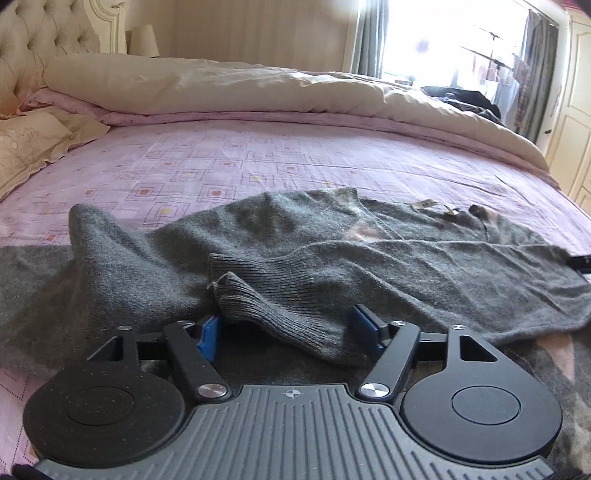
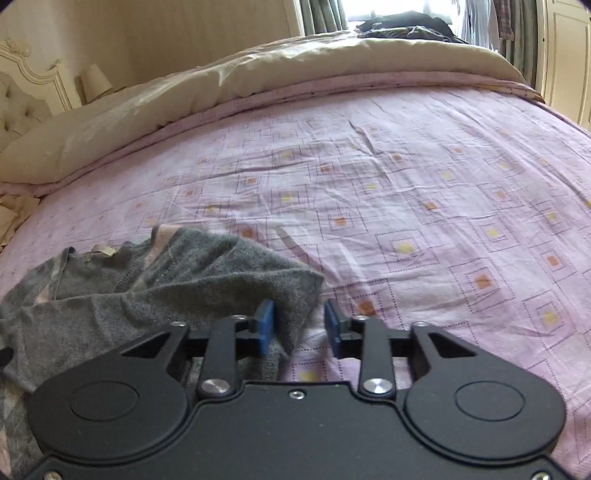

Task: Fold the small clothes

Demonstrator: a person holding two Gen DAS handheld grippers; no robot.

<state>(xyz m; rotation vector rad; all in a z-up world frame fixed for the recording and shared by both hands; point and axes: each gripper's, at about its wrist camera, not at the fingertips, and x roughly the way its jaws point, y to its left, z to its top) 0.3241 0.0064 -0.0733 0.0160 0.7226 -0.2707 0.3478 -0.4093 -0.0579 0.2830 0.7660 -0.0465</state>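
My left gripper [image 1: 288, 328] stands wide apart, its blue pads [image 1: 208, 332] clear of the cloth; the ribbed cuff [image 1: 236, 295] of a grey sweater [image 1: 332, 251] lies loose between them, pinched by neither. My right gripper [image 2: 299, 325] is about half spread, and a folded corner [image 2: 295, 291] of the same sweater [image 2: 110, 306] sits in the gap, brushing the left pad [image 2: 266, 321] while the right pad stands free over the sheet, so I hold nothing there either.

The sweater is a soft, fuzzy knit, charcoal grey, with tight ribbing at the cuffs and pale pink patches showing near the neck. It lies rumpled on the near part of the bed, its long axis running left to right in the left wrist view, the neck with a small beige label [image 1: 424, 204] toward the far right and the body trailing off to the near left. One sleeve [image 1: 295, 317] is laid across the body, its cuff pointing left.

Under it is a pink bedsheet [image 1: 258, 166], thin cotton creased in places, printed with nested squares with orange and yellow centres. Along the far edge a cream duvet [image 1: 221, 88] is bunched into a puffy roll. A tufted headboard [image 1: 33, 44] stands at far left, and dark clothes [image 2: 402, 24] lie heaped at far right by the bright window.
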